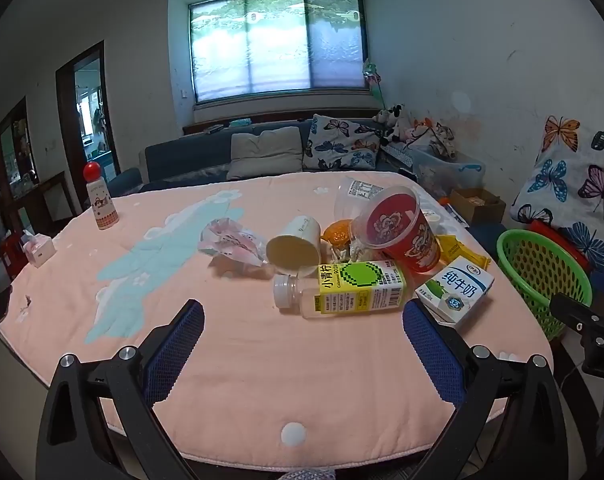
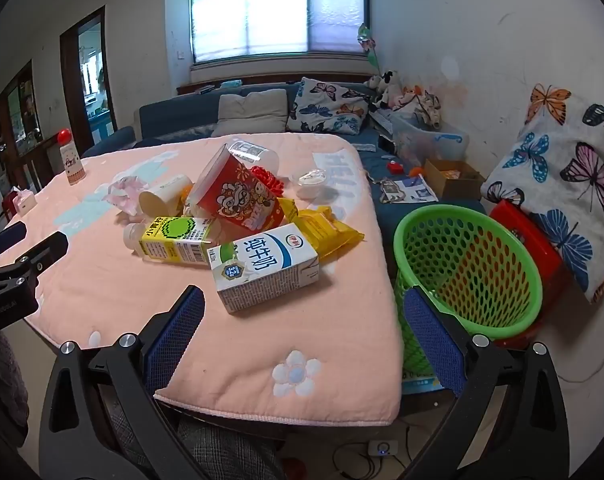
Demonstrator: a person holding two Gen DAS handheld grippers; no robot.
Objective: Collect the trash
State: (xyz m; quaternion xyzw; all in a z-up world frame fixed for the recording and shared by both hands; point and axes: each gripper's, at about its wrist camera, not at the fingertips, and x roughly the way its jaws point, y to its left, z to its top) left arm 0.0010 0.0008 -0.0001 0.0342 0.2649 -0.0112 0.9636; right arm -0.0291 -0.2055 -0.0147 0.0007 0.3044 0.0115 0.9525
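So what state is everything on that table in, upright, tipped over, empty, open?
Left gripper: open, holding nothing.
Right gripper: open, holding nothing.
Milk carton: lying on its side.
Plastic bottle: on its side, capped.
Red cup: tipped over.
Paper cup: tipped, mouth showing.
Green basket: upright, looks empty.
Red-capped bottle: standing upright.

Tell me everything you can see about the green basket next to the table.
The green basket is a round bin of what looks like plastic, its wall pierced all over with small holes under a smooth solid rim. It stands upright beside the table's right edge, below the tabletop, wider at the rim than lower down. Nothing shows inside it. A red object sits right behind it; whether they touch I cannot tell. Neither gripper holds it.
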